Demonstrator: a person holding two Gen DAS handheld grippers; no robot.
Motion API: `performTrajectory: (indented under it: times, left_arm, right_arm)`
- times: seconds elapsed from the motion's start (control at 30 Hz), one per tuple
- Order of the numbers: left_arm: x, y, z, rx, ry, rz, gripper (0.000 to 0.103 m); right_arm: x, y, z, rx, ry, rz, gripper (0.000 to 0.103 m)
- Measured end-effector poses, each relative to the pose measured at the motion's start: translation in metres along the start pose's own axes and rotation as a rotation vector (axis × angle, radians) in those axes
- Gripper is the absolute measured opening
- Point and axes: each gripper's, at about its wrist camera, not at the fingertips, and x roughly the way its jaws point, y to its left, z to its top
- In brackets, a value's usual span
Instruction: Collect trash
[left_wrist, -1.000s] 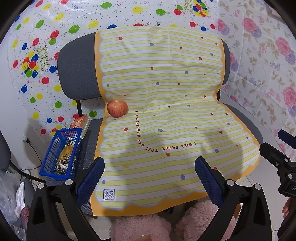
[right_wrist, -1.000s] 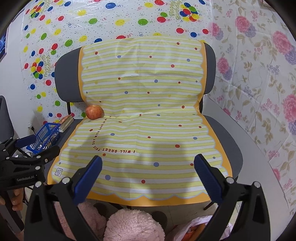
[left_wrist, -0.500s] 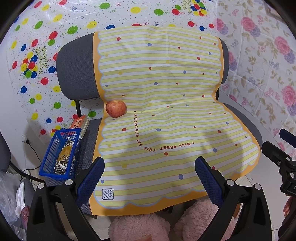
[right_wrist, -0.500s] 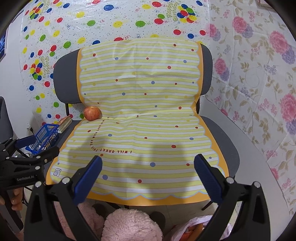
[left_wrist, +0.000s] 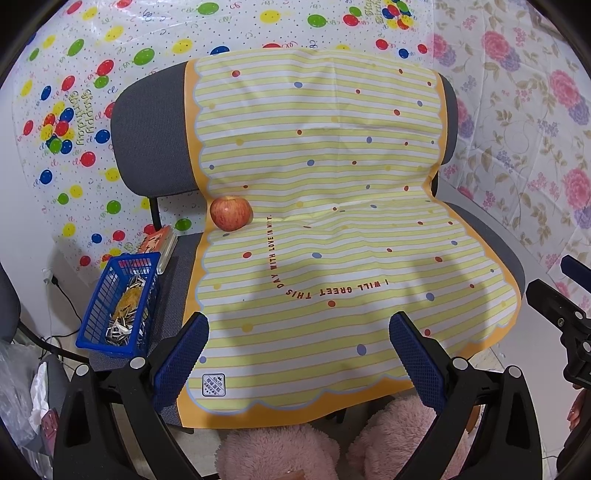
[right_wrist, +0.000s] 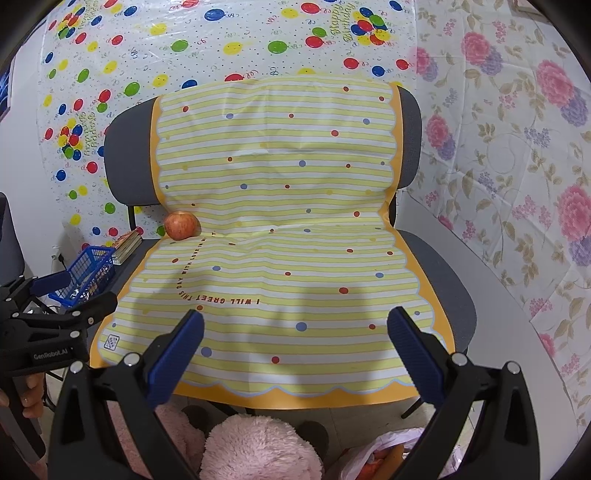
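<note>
A grey office chair (left_wrist: 151, 136) stands draped in a yellow-striped, dotted cloth (left_wrist: 321, 177) printed with the words "I WILL GREET THIS DAY WITH LOVE", and a red apple (left_wrist: 231, 213) rests at the cloth's 9 o'clock edge, where seat meets backrest. Behind the chair hang a plastic sheet printed with coloured balloons (right_wrist: 177, 44), toward 11 o'clock, and a pink-flowered sheet (right_wrist: 517, 147) toward 2 o'clock. A thin book (left_wrist: 157, 240) lies on the seat at 9 o'clock, and pink fluffy slippers (left_wrist: 277, 454) show at 6 o'clock.

place: home room | cues: chair (right_wrist: 436, 258), floral wall sheet (right_wrist: 517, 147) (birthday balloons too)
</note>
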Motion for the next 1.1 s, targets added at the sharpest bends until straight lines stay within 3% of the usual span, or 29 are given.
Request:
performTrajectory:
  times: [1.1]
  left_arm:
    - [0.013,0.011,0.0,-0.011,-0.007,-0.008,0.097]
  right_arm:
    - [0.009,-0.006,-0.005,0.011,0.012,-0.005,0.097]
